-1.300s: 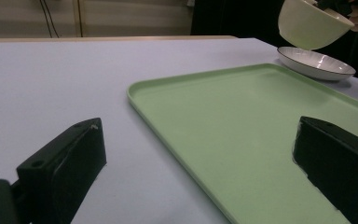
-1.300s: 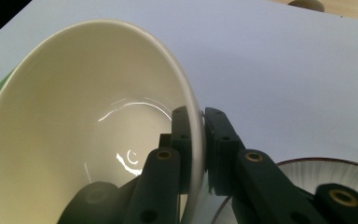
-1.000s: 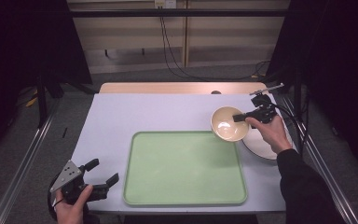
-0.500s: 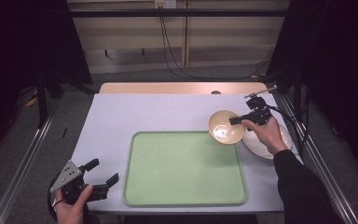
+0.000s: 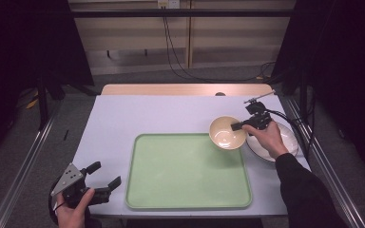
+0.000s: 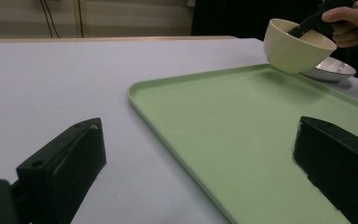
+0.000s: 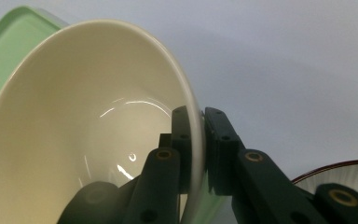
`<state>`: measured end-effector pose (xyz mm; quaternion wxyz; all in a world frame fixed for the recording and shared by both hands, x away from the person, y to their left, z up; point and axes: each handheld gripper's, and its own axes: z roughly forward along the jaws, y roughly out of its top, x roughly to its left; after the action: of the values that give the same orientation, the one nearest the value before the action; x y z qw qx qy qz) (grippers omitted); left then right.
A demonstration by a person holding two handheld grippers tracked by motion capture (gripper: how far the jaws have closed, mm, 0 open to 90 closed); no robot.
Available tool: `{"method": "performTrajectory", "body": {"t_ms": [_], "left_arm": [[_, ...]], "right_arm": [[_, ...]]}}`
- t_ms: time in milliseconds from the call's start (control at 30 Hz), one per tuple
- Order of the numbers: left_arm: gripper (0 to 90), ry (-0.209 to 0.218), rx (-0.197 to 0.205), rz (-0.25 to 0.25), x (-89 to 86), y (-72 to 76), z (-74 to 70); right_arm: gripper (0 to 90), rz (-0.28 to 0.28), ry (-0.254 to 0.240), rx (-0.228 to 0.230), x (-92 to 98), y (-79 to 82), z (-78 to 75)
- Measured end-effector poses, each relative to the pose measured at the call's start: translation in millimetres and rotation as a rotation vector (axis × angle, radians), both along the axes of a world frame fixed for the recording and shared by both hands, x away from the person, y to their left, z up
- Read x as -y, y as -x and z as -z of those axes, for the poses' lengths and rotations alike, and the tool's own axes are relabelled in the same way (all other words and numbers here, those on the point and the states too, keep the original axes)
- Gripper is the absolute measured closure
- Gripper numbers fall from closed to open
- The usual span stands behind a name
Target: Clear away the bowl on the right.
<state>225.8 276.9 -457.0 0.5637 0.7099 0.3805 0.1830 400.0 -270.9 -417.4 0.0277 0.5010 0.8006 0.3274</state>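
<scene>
No words, labels, brands or numbers can be read anywhere — not in the high view, not in either gripper view. Every surface is plain and unmarked.

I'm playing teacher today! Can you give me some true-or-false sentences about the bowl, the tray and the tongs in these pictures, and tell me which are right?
1. The right tongs pinch the rim of the cream bowl. True.
2. The bowl rests flat on the green tray. False: it hangs tilted in the air over the tray's far right corner.
3. The left tongs hold a spoon. False: they are open and hold nothing.
4. A white plate lies on the table to the right of the tray. True.
5. The tray is full of dishes. False: nothing lies on it.
</scene>
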Motion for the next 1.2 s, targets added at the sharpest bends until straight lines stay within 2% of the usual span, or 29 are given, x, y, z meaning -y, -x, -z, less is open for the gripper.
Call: {"method": "performTrajectory", "body": {"t_ms": [467,567,667,800,900,1200], "left_arm": [[2.5,-0.001,0.000,-0.006,0.3,0.1,0.0],[2.5,0.000,0.000,0.000,0.0,0.0,0.0],[2.5,-0.001,0.000,-0.004,0.4,0.1,0.0],[2.5,-0.003,0.002,-0.006,0.1,0.1,0.0],[2.5,-0.004,0.002,-0.001,-0.1,0.2,-0.2],[2.5,-0.002,0.002,-0.002,-0.2,0.3,-0.2]], "right_arm": [[83.4,0.007,0.013,-0.048,-1.1,-6.0,18.6],[83.4,0.000,0.032,-0.061,-3.1,-7.1,23.2],[83.4,-0.005,0.021,-0.056,-2.1,-7.6,24.7],[83.7,0.009,0.033,-0.059,-2.3,-7.4,25.6],[84.0,-0.001,0.061,-0.053,-2.9,-7.3,27.0],[84.1,0.003,0.060,-0.051,-1.2,-6.8,31.4]]}}
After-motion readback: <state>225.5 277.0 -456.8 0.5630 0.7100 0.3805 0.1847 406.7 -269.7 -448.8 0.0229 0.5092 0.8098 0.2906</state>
